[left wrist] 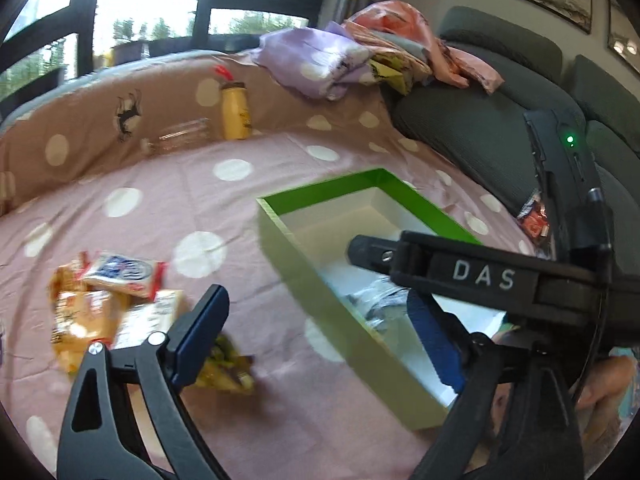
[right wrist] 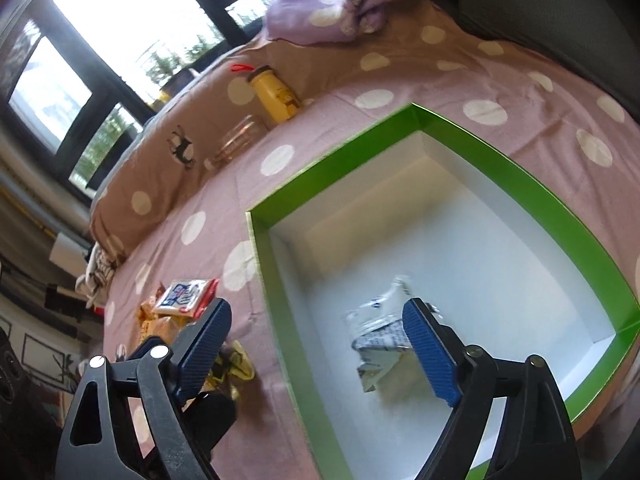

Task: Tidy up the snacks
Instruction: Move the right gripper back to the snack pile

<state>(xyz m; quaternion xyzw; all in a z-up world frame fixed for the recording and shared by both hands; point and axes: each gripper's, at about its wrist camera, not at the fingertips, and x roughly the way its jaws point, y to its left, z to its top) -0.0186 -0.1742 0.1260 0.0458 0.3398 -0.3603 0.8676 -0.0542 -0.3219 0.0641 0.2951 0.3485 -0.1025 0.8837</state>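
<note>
A green box (left wrist: 312, 280) (right wrist: 340, 164) with a white inside sits on the pink dotted sheet. One silver-and-white snack packet (right wrist: 380, 336) (left wrist: 376, 300) lies loose on its floor. My right gripper (right wrist: 320, 344) hangs open over the box's left wall, its right pad just beside the packet and its fingers empty. My left gripper (left wrist: 320, 332) is open and empty too, spanning the same wall. Left of the box lies a pile of snack packets (left wrist: 112, 300) (right wrist: 180, 304), with a yellow packet (left wrist: 228, 368) (right wrist: 236, 364) nearest my left fingers. The right gripper's black housing (left wrist: 480, 276) crosses the left wrist view.
A yellow bottle (left wrist: 236, 112) and a glass jar (left wrist: 184, 136) stand against the brown padded edge at the back. Folded purple cloth (left wrist: 316, 60) lies beyond. A grey sofa (left wrist: 480, 140) borders the right side, with a red packet (left wrist: 532, 216) at its foot.
</note>
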